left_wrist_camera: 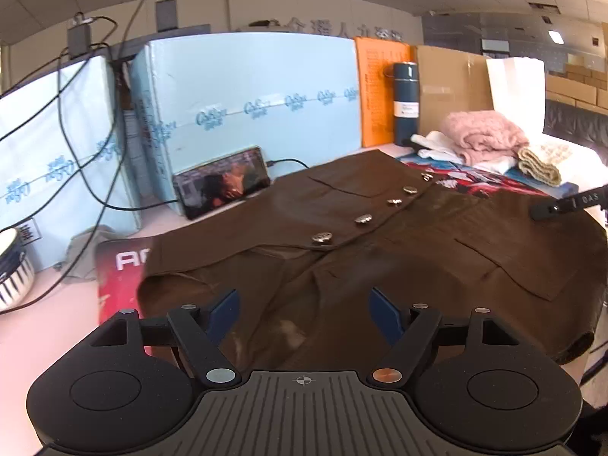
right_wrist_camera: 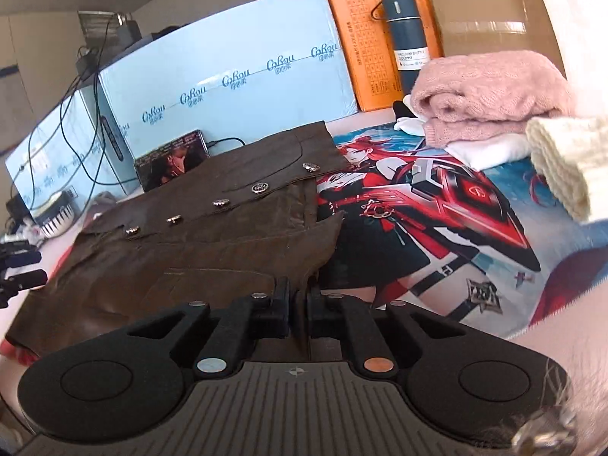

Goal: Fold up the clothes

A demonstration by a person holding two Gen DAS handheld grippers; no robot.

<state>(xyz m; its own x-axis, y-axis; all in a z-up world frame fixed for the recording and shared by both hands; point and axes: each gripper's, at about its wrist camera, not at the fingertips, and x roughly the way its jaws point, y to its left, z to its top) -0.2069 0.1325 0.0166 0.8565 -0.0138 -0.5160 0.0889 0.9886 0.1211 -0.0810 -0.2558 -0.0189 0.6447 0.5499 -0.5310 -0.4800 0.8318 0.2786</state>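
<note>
A brown buttoned vest (left_wrist_camera: 380, 235) lies spread flat on the table over a printed mat, with metal buttons (left_wrist_camera: 363, 219) down its middle. My left gripper (left_wrist_camera: 304, 313) is open and hovers over the vest's near edge, holding nothing. In the right wrist view the same vest (right_wrist_camera: 212, 239) stretches to the left. My right gripper (right_wrist_camera: 298, 302) is shut on the vest's near right edge, with brown cloth pinched between its jaws. The right gripper's tip (left_wrist_camera: 562, 203) also shows at the vest's far right in the left wrist view.
Folded pink knitwear (right_wrist_camera: 490, 87), white cloth and a cream knit (right_wrist_camera: 562, 163) are stacked at the right. A printed anime mat (right_wrist_camera: 437, 205) covers the table. A phone (left_wrist_camera: 224, 184), cables, light-blue boxes (left_wrist_camera: 247, 87), a dark flask (right_wrist_camera: 404, 38) and a striped bowl (left_wrist_camera: 11, 269) stand behind and left.
</note>
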